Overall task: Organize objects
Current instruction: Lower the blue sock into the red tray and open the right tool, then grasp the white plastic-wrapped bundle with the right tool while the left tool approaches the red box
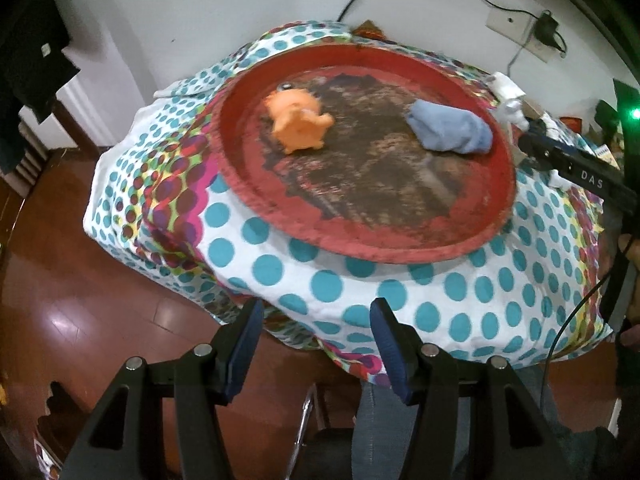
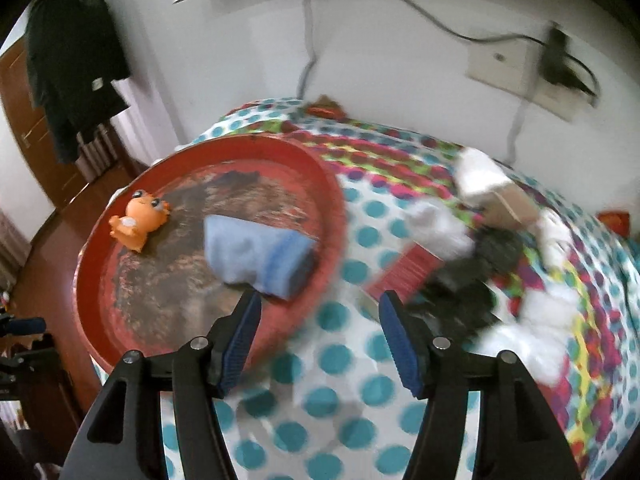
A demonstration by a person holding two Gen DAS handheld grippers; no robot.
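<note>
A round red tray (image 1: 240,184) (image 2: 332,196) lies on a table with a dotted cloth (image 1: 360,288) (image 2: 340,392). On it sit an orange toy animal (image 1: 298,120) (image 2: 138,220) and a folded blue cloth (image 1: 450,128) (image 2: 256,256). My left gripper (image 1: 316,344) is open and empty, held off the table's near edge. My right gripper (image 2: 320,340) is open and empty, over the tray's right rim; its body also shows in the left wrist view (image 1: 580,172). Right of the tray lie a red box (image 2: 404,272), black items (image 2: 480,276) and white bits (image 2: 440,228), all blurred.
A small cardboard box (image 2: 508,204) stands toward the back right. The wall behind has a socket plate with a plug and cables (image 2: 560,68) (image 1: 544,28). Wooden floor (image 1: 80,300) lies left of the table. Dark clothes (image 2: 72,60) hang by a door.
</note>
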